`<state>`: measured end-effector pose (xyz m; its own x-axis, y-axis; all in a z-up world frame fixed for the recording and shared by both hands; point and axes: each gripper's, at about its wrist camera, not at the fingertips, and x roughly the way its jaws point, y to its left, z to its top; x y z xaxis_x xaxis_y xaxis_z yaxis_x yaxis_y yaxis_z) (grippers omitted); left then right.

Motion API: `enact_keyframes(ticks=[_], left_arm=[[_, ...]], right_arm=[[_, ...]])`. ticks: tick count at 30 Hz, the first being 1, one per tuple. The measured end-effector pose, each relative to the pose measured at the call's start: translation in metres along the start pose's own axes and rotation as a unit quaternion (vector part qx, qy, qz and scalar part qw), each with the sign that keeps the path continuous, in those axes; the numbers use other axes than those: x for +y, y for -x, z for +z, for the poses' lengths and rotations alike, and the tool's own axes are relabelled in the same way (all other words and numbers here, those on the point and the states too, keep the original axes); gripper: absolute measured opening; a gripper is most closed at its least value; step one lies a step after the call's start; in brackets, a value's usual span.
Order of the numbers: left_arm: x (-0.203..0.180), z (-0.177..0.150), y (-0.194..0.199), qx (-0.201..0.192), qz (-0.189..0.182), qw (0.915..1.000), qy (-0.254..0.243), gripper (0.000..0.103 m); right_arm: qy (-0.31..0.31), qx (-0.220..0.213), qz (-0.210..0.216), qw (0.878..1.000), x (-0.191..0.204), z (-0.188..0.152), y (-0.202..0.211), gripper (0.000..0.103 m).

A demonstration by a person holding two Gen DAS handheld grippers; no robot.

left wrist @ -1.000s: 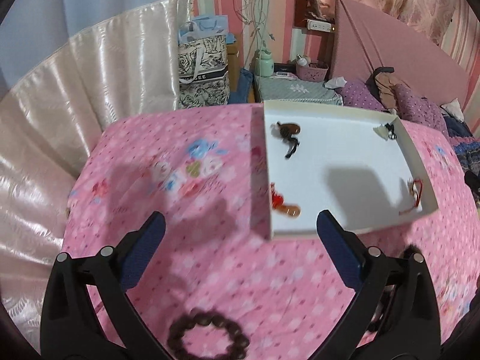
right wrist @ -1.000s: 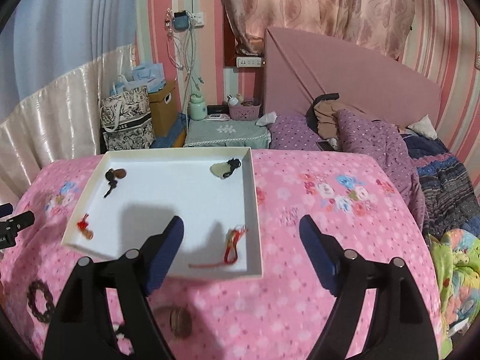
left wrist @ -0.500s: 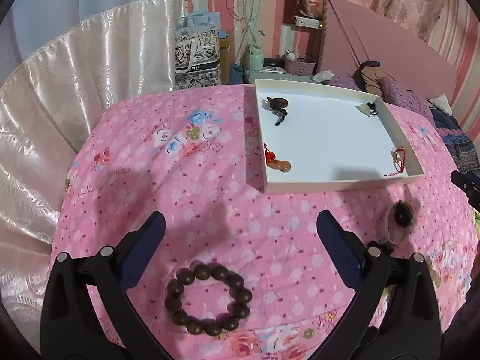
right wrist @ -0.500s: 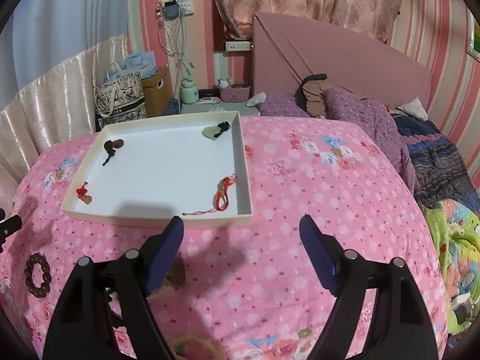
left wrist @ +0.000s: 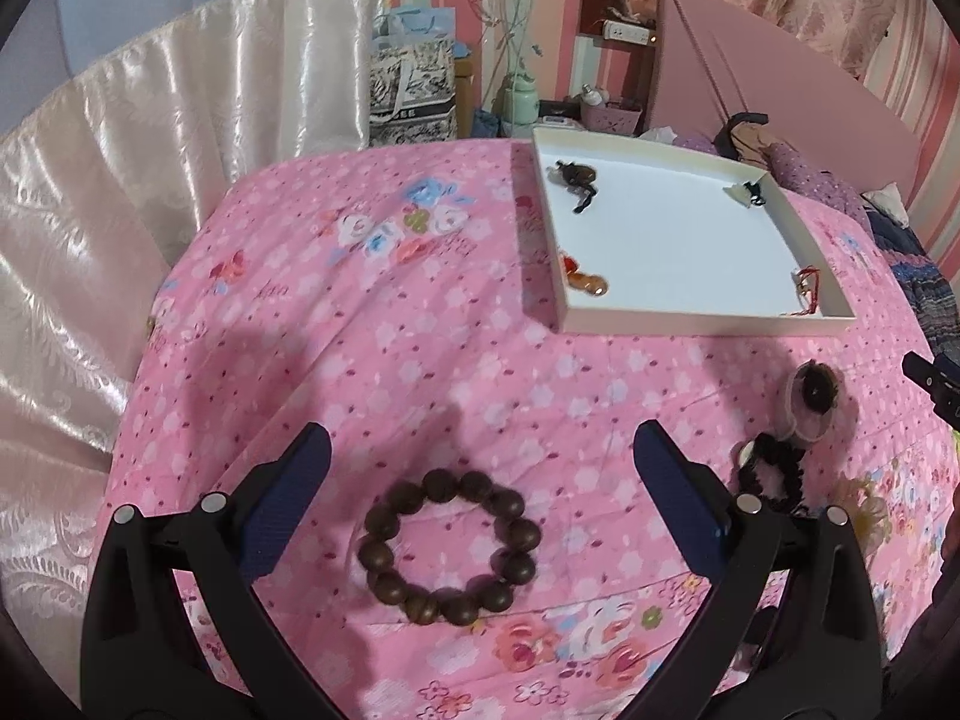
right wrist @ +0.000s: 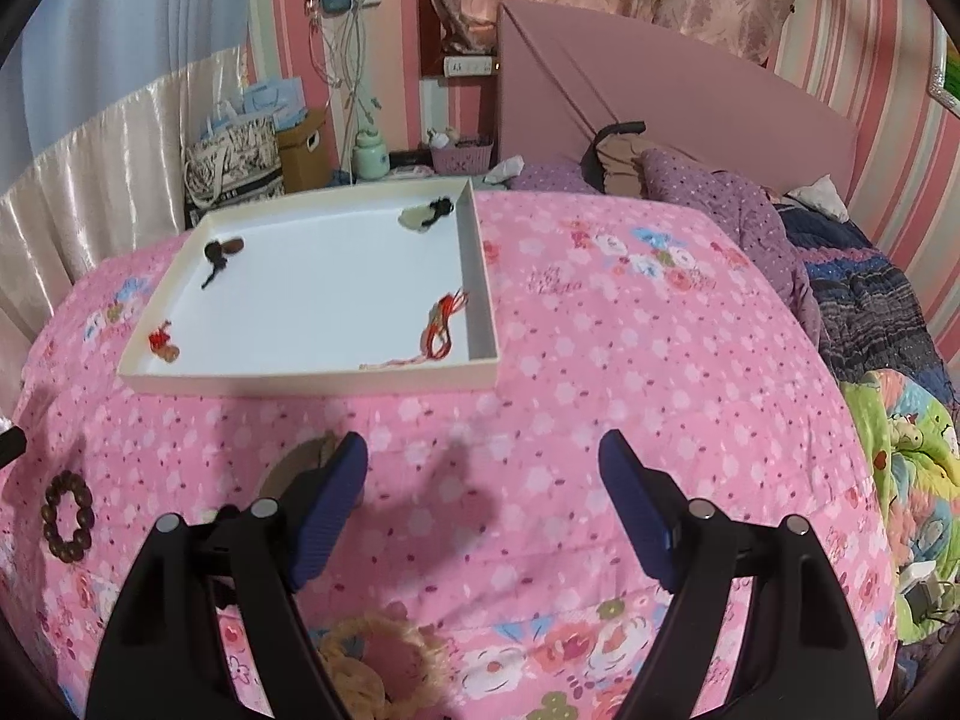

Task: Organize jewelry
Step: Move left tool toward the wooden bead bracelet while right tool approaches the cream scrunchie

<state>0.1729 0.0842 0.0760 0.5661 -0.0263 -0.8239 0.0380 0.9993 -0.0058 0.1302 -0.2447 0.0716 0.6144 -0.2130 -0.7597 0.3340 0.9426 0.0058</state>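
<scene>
Pink floral bedspread (left wrist: pixel 384 312) lies under both tongs. Between and just below the wide-open fingers of the left gripper (left wrist: pixel 480 465) sits a round bracelet of dark wooden beads (left wrist: pixel 449 546), a ring with no long axis. The right gripper (right wrist: pixel 483 461), also released, hangs far off to its right; the white shallow tray (left wrist: pixel 708 321) lies ahead.

One white tray (right wrist: pixel 180 381) upper centre of the right wrist view, with four small pieces inside: a dark brown pendant (right wrist: pixel 223 251), a pale stone pendant (right wrist: pixel 423 215), a red knotted charm (right wrist: pixel 162 343) and a red cord bracelet (right wrist: pixel 443 327). One wooden bead bracelet (left wrist: pixel 449 546) lower centre of the left wrist view, one black hair tie (left wrist: pixel 773 479) and one pink ring with a dark centre (left wrist: pixel 811 399) at lower right. One yellowish fuzzy ring (right wrist: pixel 384 660) at the bottom of the right wrist view.
</scene>
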Motion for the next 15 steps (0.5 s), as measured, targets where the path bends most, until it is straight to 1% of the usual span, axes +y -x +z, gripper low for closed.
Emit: enact_keyframes(ticks=[9,15], left_arm=[[0.008,-0.014,-0.01,0.019,0.013,0.9997,-0.004,0.1],[-0.002,-0.022,-0.011,0.029,-0.008,0.9995,-0.006,0.1]], right_arm=[[0.015,0.022,0.009,1.0,0.017,-0.011,-0.012,0.08],[0.027,0.027,0.011,0.999,0.02,-0.02,-0.008,0.08]])
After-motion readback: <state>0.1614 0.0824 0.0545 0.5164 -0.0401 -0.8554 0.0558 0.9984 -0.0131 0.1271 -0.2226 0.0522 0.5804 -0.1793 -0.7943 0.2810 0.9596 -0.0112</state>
